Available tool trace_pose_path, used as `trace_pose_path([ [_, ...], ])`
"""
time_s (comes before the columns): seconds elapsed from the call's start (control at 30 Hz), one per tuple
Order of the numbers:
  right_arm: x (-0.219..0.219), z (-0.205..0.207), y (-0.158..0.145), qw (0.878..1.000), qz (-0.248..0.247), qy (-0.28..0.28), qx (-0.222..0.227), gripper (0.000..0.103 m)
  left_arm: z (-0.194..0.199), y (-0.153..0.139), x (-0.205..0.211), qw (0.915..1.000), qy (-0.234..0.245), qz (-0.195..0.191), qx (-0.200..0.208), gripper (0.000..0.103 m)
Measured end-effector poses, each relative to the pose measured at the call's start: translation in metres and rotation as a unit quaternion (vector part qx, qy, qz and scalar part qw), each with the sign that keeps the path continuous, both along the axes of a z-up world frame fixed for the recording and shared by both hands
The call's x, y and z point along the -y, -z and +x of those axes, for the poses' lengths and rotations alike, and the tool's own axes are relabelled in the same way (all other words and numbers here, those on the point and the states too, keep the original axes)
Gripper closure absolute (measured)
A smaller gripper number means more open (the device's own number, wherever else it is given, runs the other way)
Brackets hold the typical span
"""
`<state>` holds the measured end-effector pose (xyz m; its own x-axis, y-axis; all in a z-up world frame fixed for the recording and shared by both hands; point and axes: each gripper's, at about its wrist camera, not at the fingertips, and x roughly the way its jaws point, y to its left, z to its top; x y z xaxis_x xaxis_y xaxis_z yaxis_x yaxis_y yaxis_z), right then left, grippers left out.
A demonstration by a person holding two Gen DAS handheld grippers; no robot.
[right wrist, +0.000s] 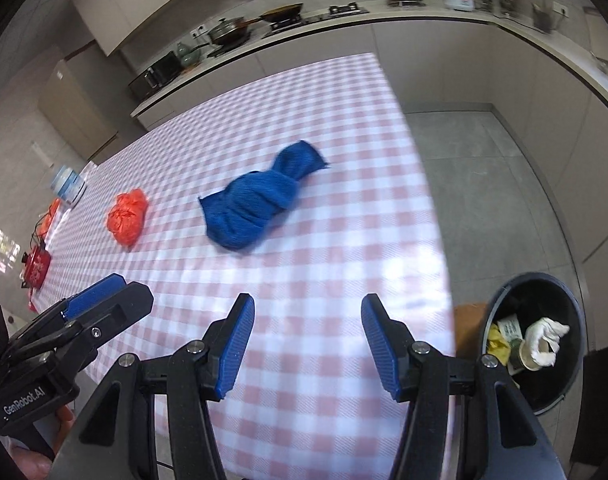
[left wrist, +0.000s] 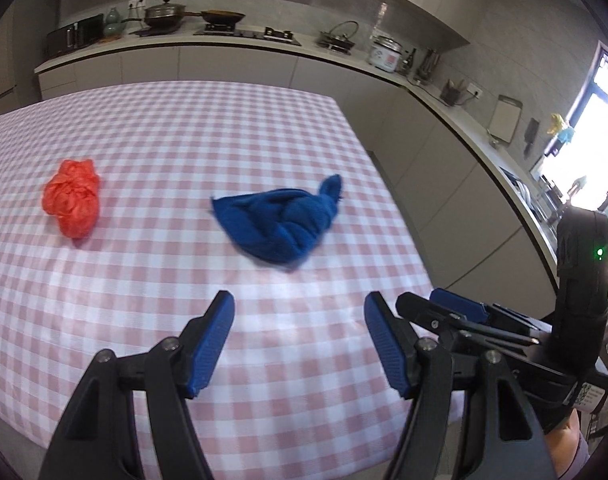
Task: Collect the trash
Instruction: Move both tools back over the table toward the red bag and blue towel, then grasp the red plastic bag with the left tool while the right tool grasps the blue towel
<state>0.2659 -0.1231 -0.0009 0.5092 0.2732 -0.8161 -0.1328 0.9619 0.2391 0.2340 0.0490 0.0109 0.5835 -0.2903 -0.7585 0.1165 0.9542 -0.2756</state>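
blue cloth (left wrist: 278, 222): lying knotted, frame center
orange bag (left wrist: 74, 203): lying crumpled, left
left gripper (left wrist: 300, 308): hovering, released, empty
right gripper (right wrist: 307, 310): hovering, released, empty

1. Table (left wrist: 264, 128) before me; my two grippers side by side over its near edge, left gripper (left wrist: 300, 344), right gripper (right wrist: 307, 344).
2. Knotted cloth (left wrist: 280, 224) on the table, ahead of both.
3. Crumpled bag (left wrist: 74, 202) lies left of the cloth, apart from it.
4. Bin (right wrist: 575, 320) on the floor, right of the table's near corner, trash inside.
5. Counter (left wrist: 232, 46) runs behind the table, pots on it.
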Motion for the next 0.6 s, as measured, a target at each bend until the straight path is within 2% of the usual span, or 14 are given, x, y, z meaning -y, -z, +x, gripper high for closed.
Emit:
trace_pose_path([
  [0.6, -0.075, 0.046, 0.014, 1.0, 0.0, -0.013, -0.005, 0.041, 0.038, 0.01, -0.086, 0.9987, -0.046, 0.021, -0.005, 0.034],
])
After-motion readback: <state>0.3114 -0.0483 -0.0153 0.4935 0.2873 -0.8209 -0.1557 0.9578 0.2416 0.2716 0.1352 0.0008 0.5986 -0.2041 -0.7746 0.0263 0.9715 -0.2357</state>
